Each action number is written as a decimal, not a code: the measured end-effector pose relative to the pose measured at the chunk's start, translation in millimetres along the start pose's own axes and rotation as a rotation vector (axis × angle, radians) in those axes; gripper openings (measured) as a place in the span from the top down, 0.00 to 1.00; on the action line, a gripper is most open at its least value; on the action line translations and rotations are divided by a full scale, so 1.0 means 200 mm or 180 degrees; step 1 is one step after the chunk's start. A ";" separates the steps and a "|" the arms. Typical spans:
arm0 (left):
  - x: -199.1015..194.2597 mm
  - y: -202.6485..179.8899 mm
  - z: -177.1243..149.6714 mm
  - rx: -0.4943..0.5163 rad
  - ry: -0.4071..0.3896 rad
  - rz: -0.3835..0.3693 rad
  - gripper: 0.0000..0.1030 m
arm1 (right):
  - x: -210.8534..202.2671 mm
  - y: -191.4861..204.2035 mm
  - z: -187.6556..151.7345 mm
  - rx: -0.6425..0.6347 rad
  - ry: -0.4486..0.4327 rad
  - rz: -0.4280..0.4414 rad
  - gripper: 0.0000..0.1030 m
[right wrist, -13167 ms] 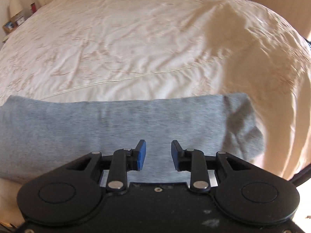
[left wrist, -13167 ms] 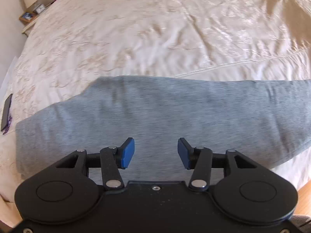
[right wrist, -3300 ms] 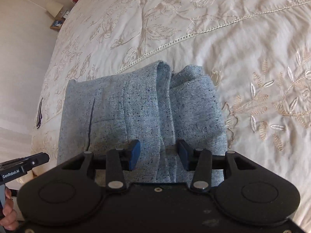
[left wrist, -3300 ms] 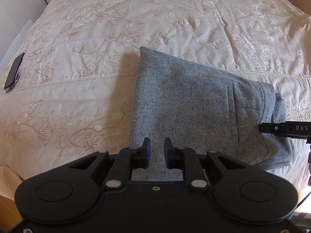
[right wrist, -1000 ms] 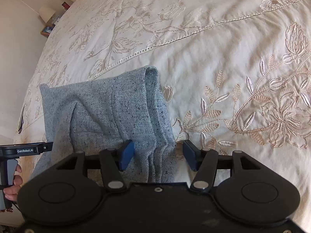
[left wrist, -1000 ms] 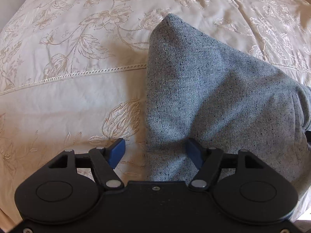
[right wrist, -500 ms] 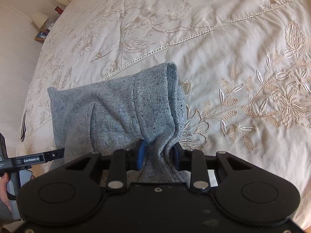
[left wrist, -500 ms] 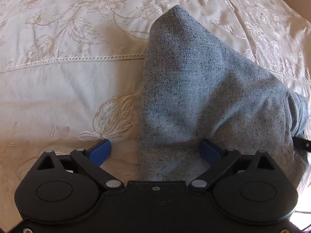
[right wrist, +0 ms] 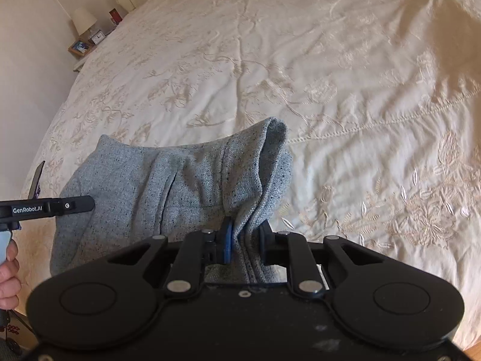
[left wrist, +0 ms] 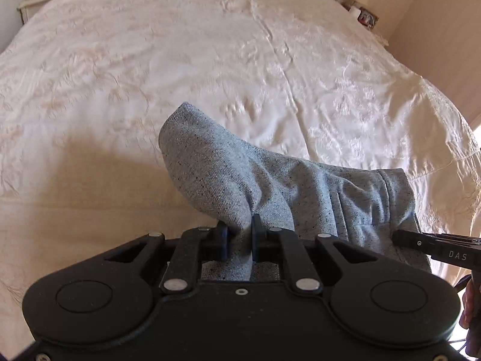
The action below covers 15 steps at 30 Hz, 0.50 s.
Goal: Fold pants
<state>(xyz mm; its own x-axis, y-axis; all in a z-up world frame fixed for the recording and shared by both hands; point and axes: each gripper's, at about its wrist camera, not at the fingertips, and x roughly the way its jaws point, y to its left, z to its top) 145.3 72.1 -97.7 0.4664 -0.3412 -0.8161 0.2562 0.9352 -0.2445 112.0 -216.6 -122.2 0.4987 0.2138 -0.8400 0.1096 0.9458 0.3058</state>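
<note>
The left claw [left wrist: 239,242] is clenched on a bunched fold of the grey pants [left wrist: 300,198], its blue pads pressed against the cloth on both sides. The right claw [right wrist: 245,240] pinches the layered edge of the same pants [right wrist: 168,186]; its jaws are closing, with the fabric gripped between them. Between the two claws the folded pants hang in a slack bundle, raised at both gripped ends, over the near edge of the bed [left wrist: 210,60]. The bed's cream embroidered cover [right wrist: 330,75] spreads away toward the far edge. A dark phone [right wrist: 37,177] lies near the bed's left edge, and a bedside lamp [right wrist: 82,19] stands beyond the far left corner.
</note>
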 end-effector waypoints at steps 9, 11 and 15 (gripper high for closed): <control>0.10 0.34 0.38 -0.0040 -0.0221 0.0380 0.79 | 0.31 0.35 0.51 -0.0188 -0.0347 0.0315 0.82; 0.23 0.44 0.41 -0.0204 -0.0046 0.0625 0.65 | 0.47 0.40 0.58 -0.0172 -0.0298 0.0284 0.81; 0.45 0.69 0.34 -0.0618 0.0331 0.1530 0.73 | 0.84 0.43 0.63 -0.0227 0.0200 -0.0672 0.73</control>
<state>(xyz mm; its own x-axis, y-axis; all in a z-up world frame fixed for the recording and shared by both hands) 280.4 163.3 -169.6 0.4038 0.1325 -0.9052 -0.1321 0.9875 0.0856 313.1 -130.1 -180.8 0.4164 0.0220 -0.9089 0.1436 0.9856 0.0897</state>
